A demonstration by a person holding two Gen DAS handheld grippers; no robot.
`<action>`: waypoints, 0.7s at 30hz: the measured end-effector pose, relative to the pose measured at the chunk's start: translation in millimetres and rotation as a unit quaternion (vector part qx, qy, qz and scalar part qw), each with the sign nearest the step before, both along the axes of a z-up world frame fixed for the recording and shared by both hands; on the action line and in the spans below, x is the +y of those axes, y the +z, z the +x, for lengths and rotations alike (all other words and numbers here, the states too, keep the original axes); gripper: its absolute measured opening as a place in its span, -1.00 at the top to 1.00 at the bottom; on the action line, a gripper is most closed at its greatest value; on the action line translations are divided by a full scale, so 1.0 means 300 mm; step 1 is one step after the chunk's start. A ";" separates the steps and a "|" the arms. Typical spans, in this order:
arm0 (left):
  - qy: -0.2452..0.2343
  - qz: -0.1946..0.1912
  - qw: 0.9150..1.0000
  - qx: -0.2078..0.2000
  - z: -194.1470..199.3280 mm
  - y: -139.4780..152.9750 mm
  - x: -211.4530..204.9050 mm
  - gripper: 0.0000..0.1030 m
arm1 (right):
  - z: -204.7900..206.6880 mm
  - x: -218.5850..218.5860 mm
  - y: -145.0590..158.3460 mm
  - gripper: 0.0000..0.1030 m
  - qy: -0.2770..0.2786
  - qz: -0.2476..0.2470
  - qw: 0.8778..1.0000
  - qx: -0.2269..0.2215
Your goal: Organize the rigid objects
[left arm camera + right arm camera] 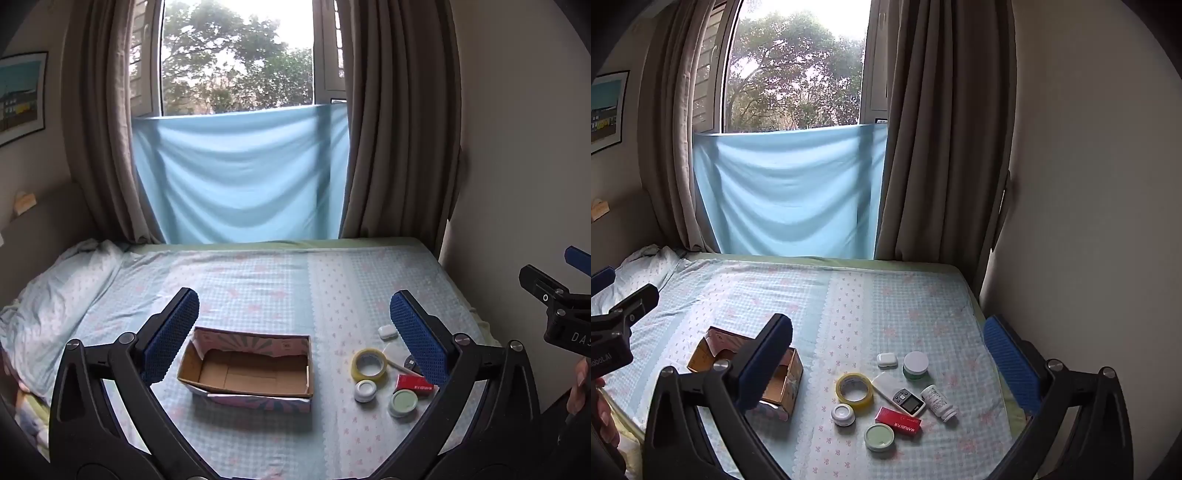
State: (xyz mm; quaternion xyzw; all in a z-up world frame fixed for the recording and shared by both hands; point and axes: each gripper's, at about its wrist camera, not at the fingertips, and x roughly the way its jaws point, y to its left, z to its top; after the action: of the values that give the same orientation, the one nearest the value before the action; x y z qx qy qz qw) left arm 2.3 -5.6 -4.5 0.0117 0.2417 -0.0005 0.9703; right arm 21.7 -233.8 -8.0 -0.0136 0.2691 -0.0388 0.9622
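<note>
Both tongs are held above a bed (258, 280) covered with a checked sheet. The left tongs (295, 332) are spread wide, and nothing is held between the blue pads (173, 336). An open cardboard box (248, 369) is seen on the bed between these pads, nearer the left one, and it is not touched. Its inside is bare.

The right tongs (886, 362) are spread wide too, and nothing is gripped. The small things are laid on the bed between their two pads, well below them. A roll of yellow tape (854, 390) is placed just right of the box (783, 384). A small white jar (843, 414) is set just in front of the tape. A green-lidded jar (879, 437) is found nearest the camera, beside a red packet (898, 422). A small grey gadget with buttons (905, 400) is laid behind the packet, and a white pill bottle (939, 402) is lying on its side to the right of it. Farther back, a white earbud case (887, 360) and a round white-topped tub (916, 364) are set side by side. A flat white thing is seen between the tape and the gadget, but what it is cannot be told.

In the left view, the right tongs (554, 291) are seen at the right edge.
</note>
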 end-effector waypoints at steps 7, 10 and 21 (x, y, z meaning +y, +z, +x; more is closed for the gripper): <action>0.001 0.002 1.000 -0.003 -0.004 0.025 0.009 -0.99 | 0.004 -0.003 -0.001 -0.99 0.001 0.003 1.000 -0.004; -0.001 0.010 1.000 -0.008 -0.007 0.023 -0.005 -0.99 | 0.007 -0.010 -0.003 -0.99 0.001 0.006 1.000 -0.006; -0.006 0.020 1.000 -0.019 -0.013 0.019 -0.025 -0.99 | 0.003 -0.028 -0.006 -0.99 -0.002 0.011 1.000 -0.005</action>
State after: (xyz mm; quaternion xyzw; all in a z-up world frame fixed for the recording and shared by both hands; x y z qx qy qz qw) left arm -1.5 -13.1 1.2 0.0329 0.2234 -0.0014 0.9742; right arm 22.7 -242.2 -9.9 -0.0020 0.2652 -0.0376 0.9635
